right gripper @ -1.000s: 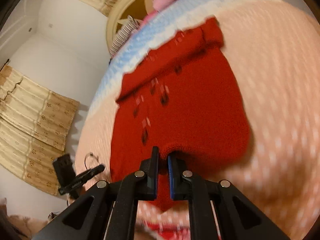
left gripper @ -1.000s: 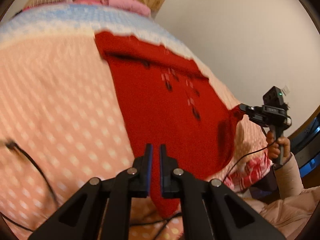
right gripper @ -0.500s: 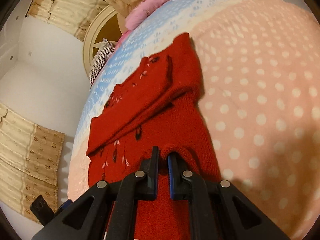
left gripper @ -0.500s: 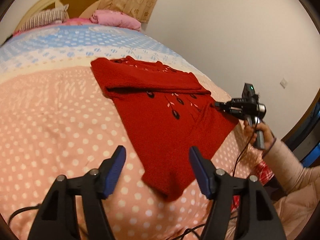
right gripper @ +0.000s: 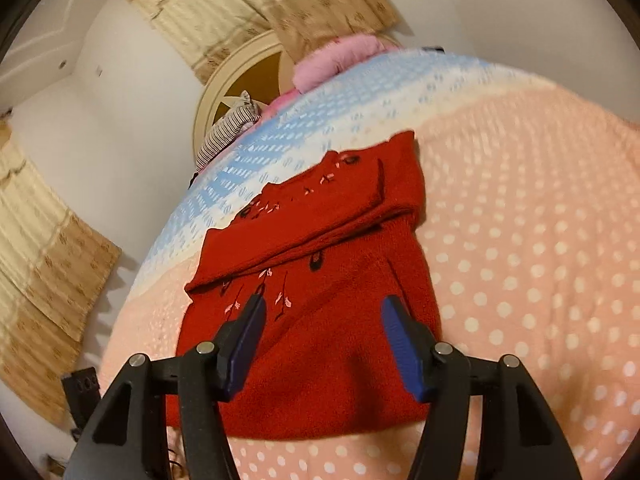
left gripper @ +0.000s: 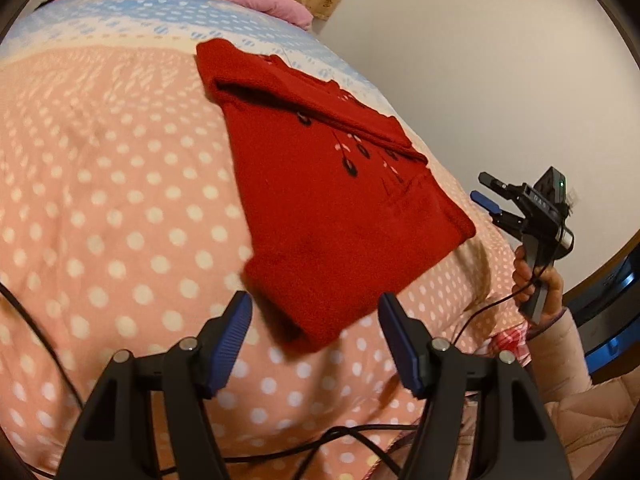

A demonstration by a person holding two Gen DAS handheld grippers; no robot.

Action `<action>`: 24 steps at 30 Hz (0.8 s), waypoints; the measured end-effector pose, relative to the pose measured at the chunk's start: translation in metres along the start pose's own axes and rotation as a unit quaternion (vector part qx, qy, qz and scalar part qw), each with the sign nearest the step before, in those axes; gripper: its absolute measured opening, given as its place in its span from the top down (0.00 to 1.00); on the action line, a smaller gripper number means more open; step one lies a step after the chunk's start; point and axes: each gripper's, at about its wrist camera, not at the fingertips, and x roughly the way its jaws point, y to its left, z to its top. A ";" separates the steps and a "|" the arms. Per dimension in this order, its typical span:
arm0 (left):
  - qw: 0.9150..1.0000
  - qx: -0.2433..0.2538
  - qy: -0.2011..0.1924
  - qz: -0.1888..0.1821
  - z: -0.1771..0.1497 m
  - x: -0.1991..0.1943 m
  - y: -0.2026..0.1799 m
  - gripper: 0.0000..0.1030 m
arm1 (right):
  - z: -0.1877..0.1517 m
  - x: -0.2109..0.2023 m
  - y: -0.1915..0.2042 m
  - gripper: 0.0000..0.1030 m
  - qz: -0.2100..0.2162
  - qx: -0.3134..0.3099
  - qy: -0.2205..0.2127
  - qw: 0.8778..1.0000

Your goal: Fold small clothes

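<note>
Left wrist view shows the red sweater [left gripper: 320,208] lying flat on the bed [left gripper: 120,208], its sleeves folded across the chest. The left gripper [left gripper: 314,312] has just opened its jaws; they stand apart above the sweater's near corner, holding nothing. The right gripper [right gripper: 322,312] has just opened too, jaws apart over the hem, pads off the knit.

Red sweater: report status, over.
Left gripper open. Right gripper jaws just opened, nothing between them. Red sweater flat on the dotted blanket, sleeves folded across. Nothing obstructing.
</note>
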 end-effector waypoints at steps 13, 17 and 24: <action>0.998 0.023 -0.045 0.037 0.009 0.007 -0.015 0.81 | -0.013 -0.016 -0.006 0.40 -0.029 -0.001 -0.013 0.999; 0.999 -0.031 -0.042 0.007 0.015 0.015 -0.001 0.73 | -0.011 -0.011 -0.004 0.40 -0.059 -0.036 0.002 0.998; 0.998 -0.023 -0.047 0.025 0.020 0.022 -0.005 0.71 | 0.000 0.027 0.019 0.40 -0.119 -0.148 0.034 0.981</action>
